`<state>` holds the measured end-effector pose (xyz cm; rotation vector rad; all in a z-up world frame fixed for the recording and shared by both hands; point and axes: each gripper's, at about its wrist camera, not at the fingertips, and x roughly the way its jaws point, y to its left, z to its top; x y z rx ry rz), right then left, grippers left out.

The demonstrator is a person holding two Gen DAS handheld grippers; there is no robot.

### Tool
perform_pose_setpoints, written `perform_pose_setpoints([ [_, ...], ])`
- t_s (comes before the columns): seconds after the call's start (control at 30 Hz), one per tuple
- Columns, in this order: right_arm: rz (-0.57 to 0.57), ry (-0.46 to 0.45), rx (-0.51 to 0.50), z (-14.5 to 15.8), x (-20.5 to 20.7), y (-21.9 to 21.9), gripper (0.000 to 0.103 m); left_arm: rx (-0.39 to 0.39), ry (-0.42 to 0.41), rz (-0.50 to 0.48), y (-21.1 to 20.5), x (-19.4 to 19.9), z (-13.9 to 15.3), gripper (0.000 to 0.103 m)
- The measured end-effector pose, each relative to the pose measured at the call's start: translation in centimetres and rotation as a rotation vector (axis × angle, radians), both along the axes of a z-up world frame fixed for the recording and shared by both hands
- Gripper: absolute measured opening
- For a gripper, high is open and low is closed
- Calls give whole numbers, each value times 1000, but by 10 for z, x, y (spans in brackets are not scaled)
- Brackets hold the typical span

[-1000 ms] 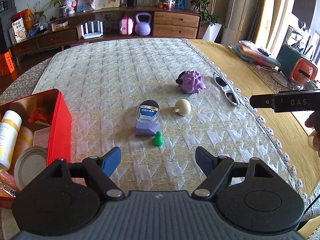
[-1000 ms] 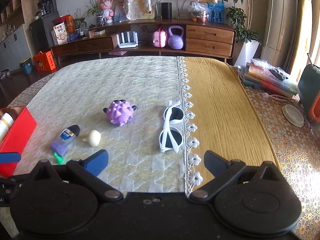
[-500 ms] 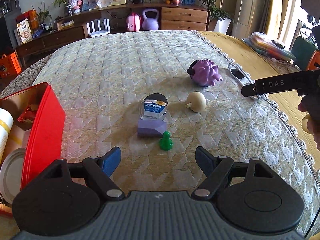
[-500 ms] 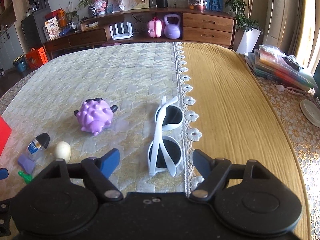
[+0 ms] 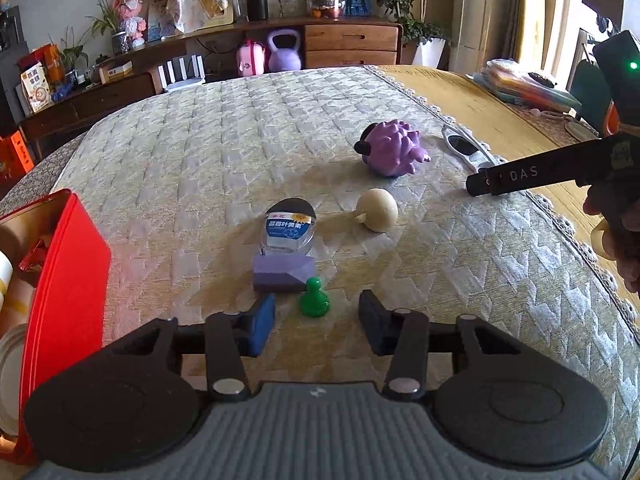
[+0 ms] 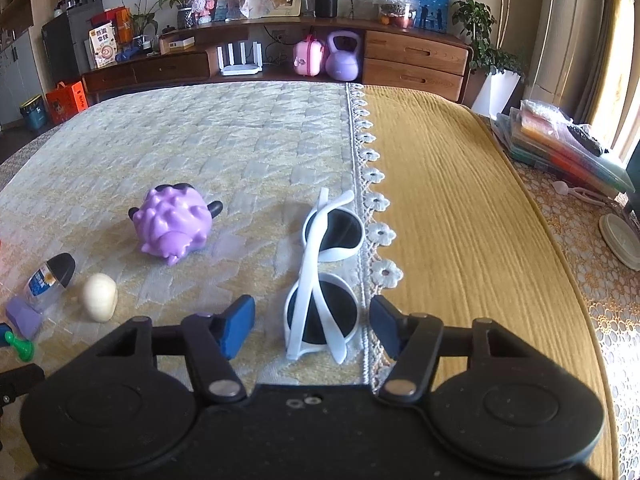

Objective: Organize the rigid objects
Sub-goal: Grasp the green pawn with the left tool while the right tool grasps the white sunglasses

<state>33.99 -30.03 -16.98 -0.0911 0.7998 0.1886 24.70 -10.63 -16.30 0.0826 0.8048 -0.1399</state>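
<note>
Quilted tablecloth (image 5: 224,152) underfoot, sideboard behind. Left claw (image 5: 316,326) just narrowed, nothing pinched yet: green pawn (image 5: 315,298) upright just ahead of the tips, centred in the gap, purple block (image 5: 282,276) touching it beyond-left. Right claw (image 6: 312,330) also just closing, pads apart from the sunglasses (image 6: 322,276) between them, long axis running straight away from the tips, so the grip would cross the near lens. Each claw nearest its own target.
</note>
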Motion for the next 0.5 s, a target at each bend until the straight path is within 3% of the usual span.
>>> perform_pose_setpoints([
  [0.27,-3,-3,6,2,0,-5,42,-11,5,-8,3,4,1,27],
  [0.4,5,-1,2,3,1,-3,42,-15,8,-2,6,5,1,15],
  [0.5,4,2,6,5,-1,-2,41,-20,7,14,10,4,1,15],
])
